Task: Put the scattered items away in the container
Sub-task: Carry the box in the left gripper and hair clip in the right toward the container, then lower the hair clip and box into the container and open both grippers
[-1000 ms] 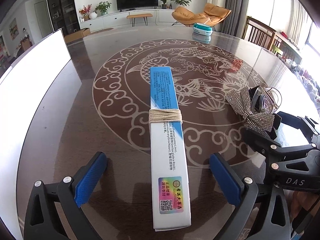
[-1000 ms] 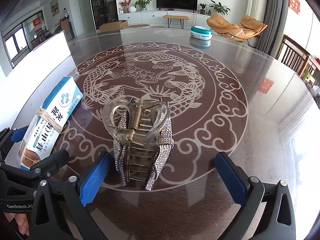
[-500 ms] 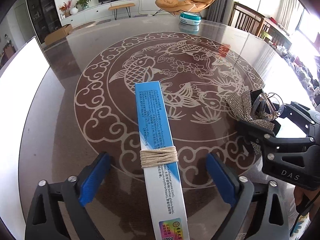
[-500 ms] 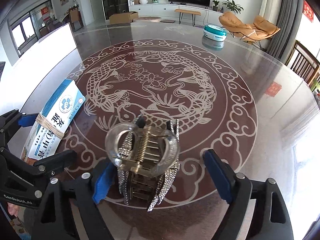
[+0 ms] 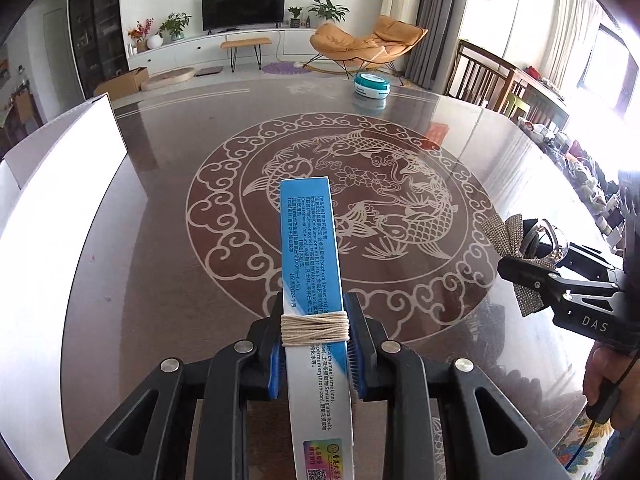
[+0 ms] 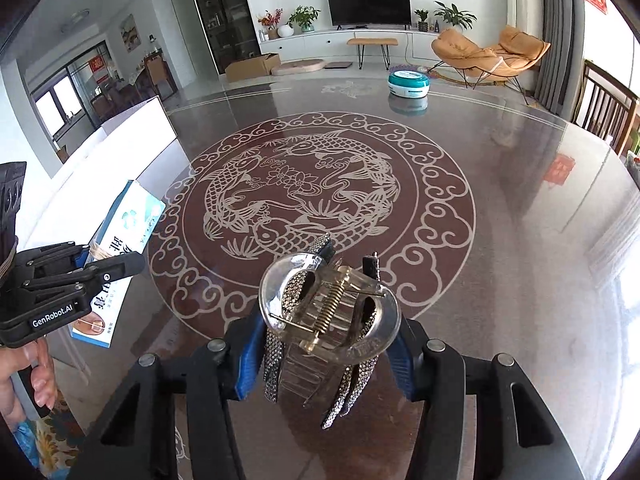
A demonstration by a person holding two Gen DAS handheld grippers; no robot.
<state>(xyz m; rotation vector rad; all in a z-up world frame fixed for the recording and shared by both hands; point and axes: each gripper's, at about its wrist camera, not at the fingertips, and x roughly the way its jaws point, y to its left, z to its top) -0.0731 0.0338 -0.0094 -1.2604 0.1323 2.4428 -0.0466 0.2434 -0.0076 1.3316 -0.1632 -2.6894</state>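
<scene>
My left gripper [image 5: 316, 344] is shut on a long blue and white box [image 5: 312, 264] bound with beige string, held lifted over the table. The box also shows in the right wrist view [image 6: 120, 248], with the left gripper [image 6: 100, 260] on it. My right gripper [image 6: 324, 344] is shut on a clear hair claw clip with a rhinestone bow [image 6: 328, 312], lifted off the table. The clip also shows at the right of the left wrist view [image 5: 524, 248]. A white container [image 5: 52, 208] stands at the table's left edge and also shows in the right wrist view [image 6: 128, 136].
The round dark table [image 6: 500, 220] has a koi pattern in its middle. A teal and white round tin [image 6: 409, 84] sits at the far side. Wooden chairs [image 5: 484, 80] stand by the right edge.
Both grippers closed from open: the left on the box, the right on the hair clip. Both items have risen off the table.
</scene>
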